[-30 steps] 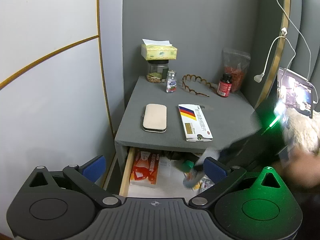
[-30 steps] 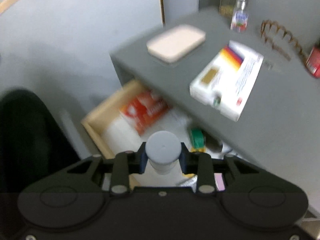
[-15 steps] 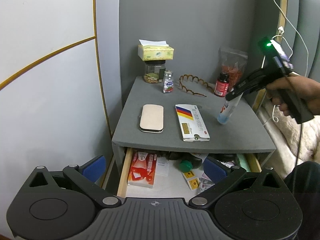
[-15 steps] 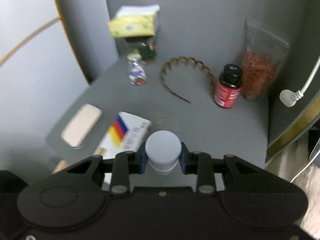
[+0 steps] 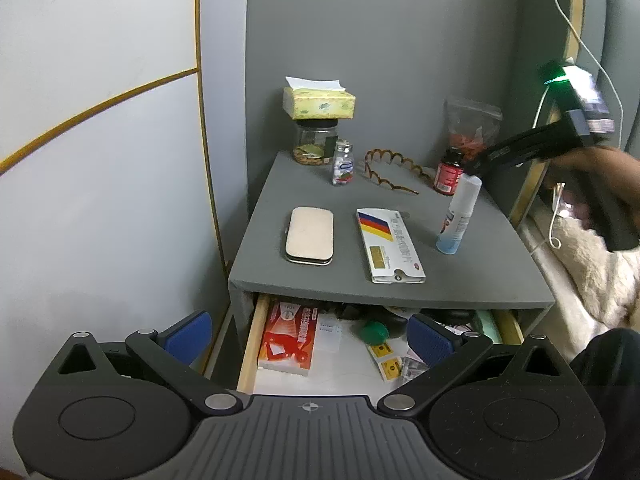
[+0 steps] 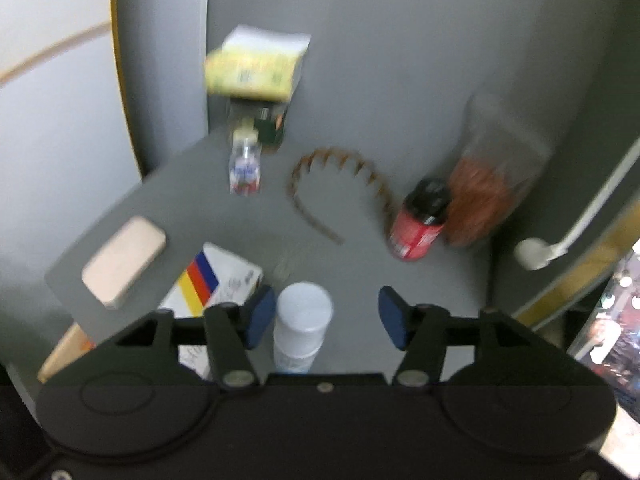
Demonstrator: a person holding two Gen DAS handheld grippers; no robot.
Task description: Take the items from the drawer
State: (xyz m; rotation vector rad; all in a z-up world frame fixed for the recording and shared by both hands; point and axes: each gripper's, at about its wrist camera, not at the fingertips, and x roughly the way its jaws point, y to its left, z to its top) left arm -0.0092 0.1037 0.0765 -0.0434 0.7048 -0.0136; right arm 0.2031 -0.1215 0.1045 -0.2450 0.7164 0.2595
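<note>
The drawer [image 5: 250,344] under the grey nightstand top [image 5: 348,216] stands pulled out. Inside lie a red-orange box [image 5: 288,340], a green item [image 5: 374,332] and small yellow packets [image 5: 386,356]. My left gripper [image 5: 308,338] hovers open above the drawer with nothing between its fingers. A white spray bottle [image 5: 456,220] stands upright on the right side of the nightstand top. My right gripper [image 6: 326,316] is above it with its jaws opening. The bottle's cap [image 6: 302,308] sits between the blue pads, close to the left one, and is not pressed. A hand holds the right gripper [image 5: 476,168].
On the nightstand top are a beige case [image 5: 310,236], a white box with a striped flag [image 5: 390,250], a small pill bottle [image 5: 343,168], a brown hairband [image 5: 394,170], a red bottle [image 5: 450,172], a tissue box on a jar [image 5: 318,104] and a bag [image 5: 472,132]. A fluffy blanket [image 5: 592,272] lies at the right.
The right gripper lifted the spray bottle out of the drawer, set it on the nightstand top and spread its jaws off it. The left gripper stayed put.
</note>
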